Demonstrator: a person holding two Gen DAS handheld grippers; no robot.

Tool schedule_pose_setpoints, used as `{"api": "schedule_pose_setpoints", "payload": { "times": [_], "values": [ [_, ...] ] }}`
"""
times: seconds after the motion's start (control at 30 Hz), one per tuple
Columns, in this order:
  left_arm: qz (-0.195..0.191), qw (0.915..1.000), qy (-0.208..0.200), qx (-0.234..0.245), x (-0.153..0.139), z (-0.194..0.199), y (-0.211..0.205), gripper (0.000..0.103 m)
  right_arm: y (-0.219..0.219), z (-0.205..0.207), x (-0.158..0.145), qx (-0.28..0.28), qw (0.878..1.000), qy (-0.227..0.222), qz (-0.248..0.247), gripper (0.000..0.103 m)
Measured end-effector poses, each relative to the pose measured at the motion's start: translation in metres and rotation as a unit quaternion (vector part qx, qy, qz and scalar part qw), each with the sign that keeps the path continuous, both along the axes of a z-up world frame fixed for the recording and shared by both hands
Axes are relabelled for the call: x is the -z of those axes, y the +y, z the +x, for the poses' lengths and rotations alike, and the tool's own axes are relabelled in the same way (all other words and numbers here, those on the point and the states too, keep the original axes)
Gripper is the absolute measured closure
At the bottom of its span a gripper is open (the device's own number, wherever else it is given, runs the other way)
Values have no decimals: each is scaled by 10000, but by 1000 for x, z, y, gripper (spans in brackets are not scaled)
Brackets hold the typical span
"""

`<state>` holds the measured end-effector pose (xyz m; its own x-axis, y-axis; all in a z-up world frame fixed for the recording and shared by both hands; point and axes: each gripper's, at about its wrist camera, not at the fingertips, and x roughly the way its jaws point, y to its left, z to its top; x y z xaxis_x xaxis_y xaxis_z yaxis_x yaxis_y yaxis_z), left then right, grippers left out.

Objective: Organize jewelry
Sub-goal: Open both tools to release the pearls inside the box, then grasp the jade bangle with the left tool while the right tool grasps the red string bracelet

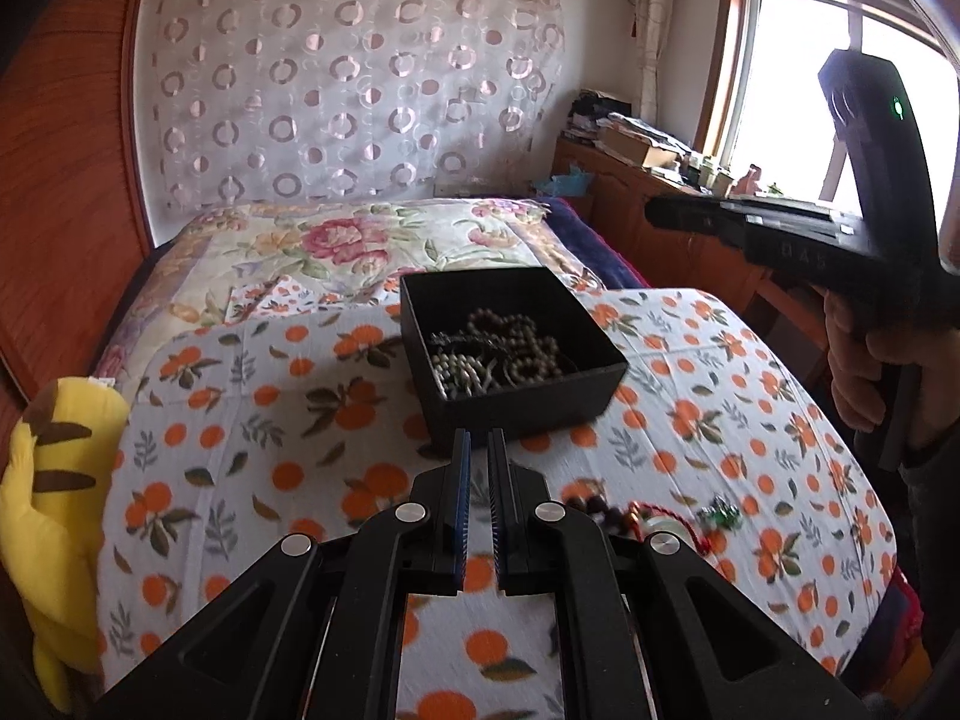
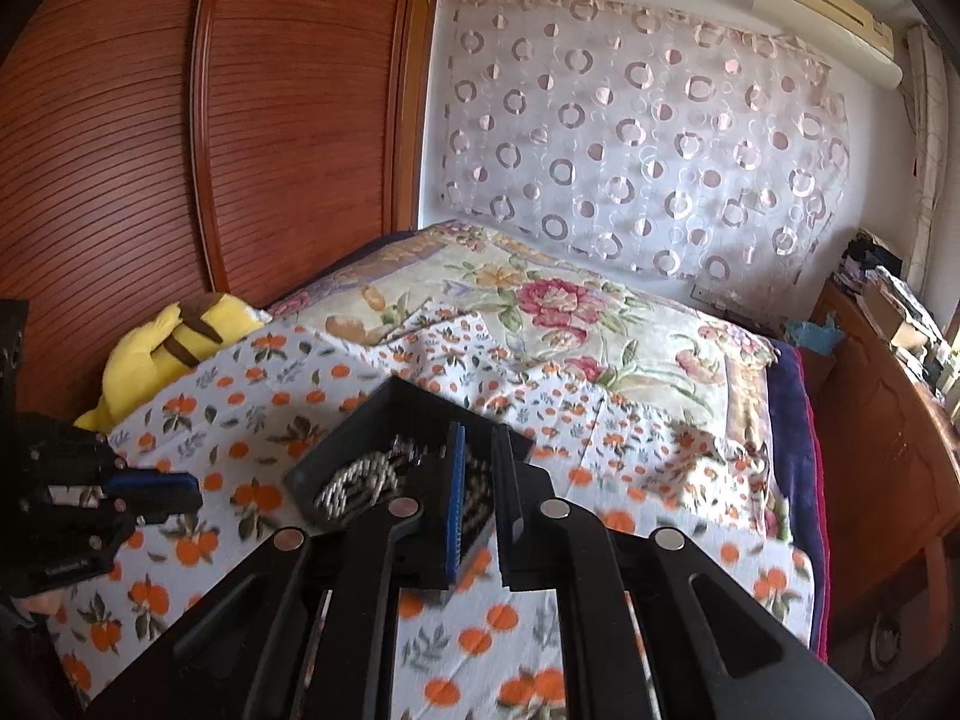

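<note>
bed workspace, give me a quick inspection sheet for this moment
Surface: orange-print sheet spread over a floral quilt.
Job's things: open black box holding bead strands and chains; loose jewelry with a red cord on the sheet near the left gripper, blurred.
Clutter: yellow plush toy at the bed's edge.
Grippers: left gripper with a narrow gap, nothing between its fingers, short of the box; right gripper likewise narrow and holding nothing, above the box.
Cables: nothing seen.
Surroundings: wooden wardrobe, circle-patterned curtain, window, cluttered wooden cabinet, air conditioner.
</note>
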<state>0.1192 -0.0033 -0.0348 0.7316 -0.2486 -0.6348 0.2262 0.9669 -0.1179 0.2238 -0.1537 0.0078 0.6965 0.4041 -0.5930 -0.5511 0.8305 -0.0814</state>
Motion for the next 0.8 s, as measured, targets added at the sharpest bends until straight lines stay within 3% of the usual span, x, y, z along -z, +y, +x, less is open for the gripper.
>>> {"api": "schedule_pose_setpoints", "payload": {
  "times": [0.4,0.5,0.6,0.8],
  "values": [
    [98,9996,126,211,17,-38,-21,96,-24,-67,41,102,9992,381,-7,93],
    [129,9994,172,283,23,-44,-27,87,-28,-82,58,80,9984,561,75,92],
    [150,9989,258,369,30,-49,-33,87,-30,-90,76,101,9969,762,159,72],
    [143,9979,441,460,44,-50,-41,86,-25,-100,107,27,9925,1194,280,72]
  ]
}}
